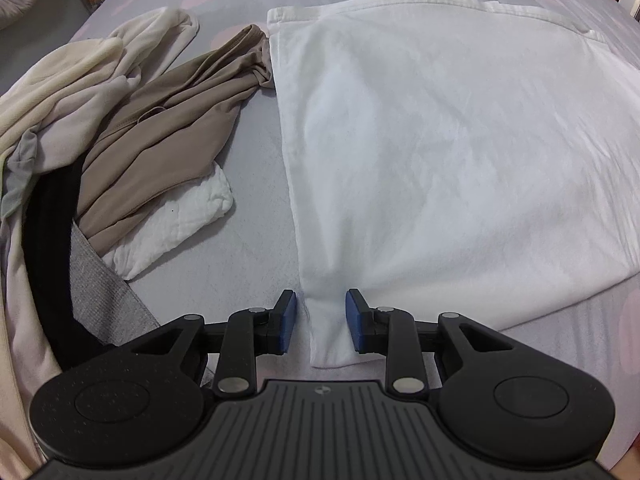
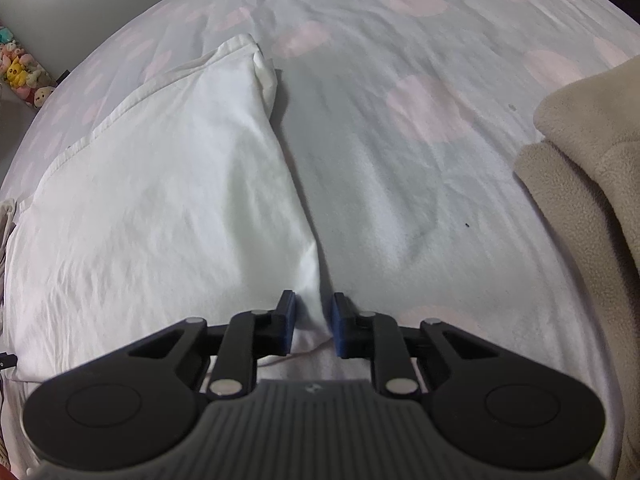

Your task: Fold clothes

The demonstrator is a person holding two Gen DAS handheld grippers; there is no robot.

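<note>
Heaped at far left, a clothes pile point(image 1: 120, 120); spread flat mid-bed on the spotted sheet point(image 2: 420, 120), a white garment point(image 1: 440, 140), near corners straddled by left gripper point(image 1: 321, 320) and right gripper point(image 2: 314, 326), jaws apart, seemingly not yet pinching; at right, beige fleece point(image 2: 592, 168).
</note>
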